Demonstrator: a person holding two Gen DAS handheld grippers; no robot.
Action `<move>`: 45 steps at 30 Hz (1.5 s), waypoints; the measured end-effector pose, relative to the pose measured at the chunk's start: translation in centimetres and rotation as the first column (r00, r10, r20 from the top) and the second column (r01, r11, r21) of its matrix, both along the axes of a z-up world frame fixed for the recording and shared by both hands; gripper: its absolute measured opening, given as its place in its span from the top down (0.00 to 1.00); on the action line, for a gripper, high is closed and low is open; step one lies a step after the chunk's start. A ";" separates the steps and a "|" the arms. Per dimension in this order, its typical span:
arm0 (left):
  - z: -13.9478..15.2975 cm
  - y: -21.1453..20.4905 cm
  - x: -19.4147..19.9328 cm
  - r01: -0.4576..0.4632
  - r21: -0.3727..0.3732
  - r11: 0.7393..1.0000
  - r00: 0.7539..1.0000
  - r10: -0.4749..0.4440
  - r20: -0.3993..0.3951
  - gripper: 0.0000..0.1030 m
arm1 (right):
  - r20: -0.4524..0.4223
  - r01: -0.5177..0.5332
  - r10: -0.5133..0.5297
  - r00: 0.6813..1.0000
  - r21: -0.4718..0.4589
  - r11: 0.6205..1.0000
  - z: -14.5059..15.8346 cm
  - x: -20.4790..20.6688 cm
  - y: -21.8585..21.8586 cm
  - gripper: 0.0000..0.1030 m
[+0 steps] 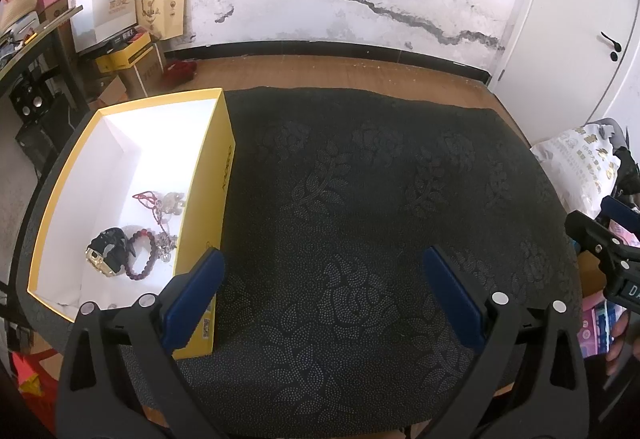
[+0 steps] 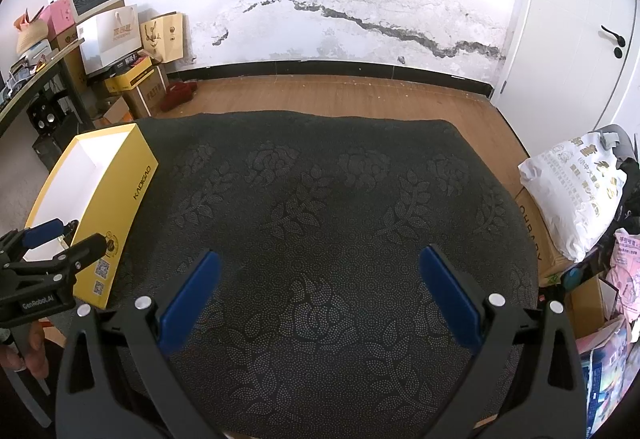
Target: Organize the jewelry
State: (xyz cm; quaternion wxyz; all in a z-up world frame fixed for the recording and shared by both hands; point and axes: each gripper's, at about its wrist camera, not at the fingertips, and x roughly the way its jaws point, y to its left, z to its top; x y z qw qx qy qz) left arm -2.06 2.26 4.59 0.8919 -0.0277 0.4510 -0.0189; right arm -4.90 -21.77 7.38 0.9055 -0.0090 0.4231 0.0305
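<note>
A yellow box (image 1: 218,175) with a white inside stands at the left of the dark cloth-covered table (image 1: 360,199). In it lie a black and gold watch (image 1: 105,254), a dark red bead bracelet (image 1: 145,255), a red-corded trinket (image 1: 158,201) and a silvery piece (image 1: 166,245). My left gripper (image 1: 322,267) is open and empty, its left finger beside the box's near right corner. My right gripper (image 2: 320,271) is open and empty over the cloth. The box also shows in the right wrist view (image 2: 132,191), with the left gripper (image 2: 66,233) by it.
The right gripper shows at the right edge of the left wrist view (image 1: 612,235). A white bag (image 2: 572,187) and cardboard boxes (image 2: 532,231) sit off the table's right side. Paper bags and boxes (image 2: 120,35) are stacked by the far left wall.
</note>
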 end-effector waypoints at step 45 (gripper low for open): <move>0.2 -0.6 -0.3 -0.003 0.021 1.000 0.999 0.002 0.044 0.06 | -0.007 -0.009 0.009 1.000 -0.021 1.000 -0.3 0.4 0.5 0.06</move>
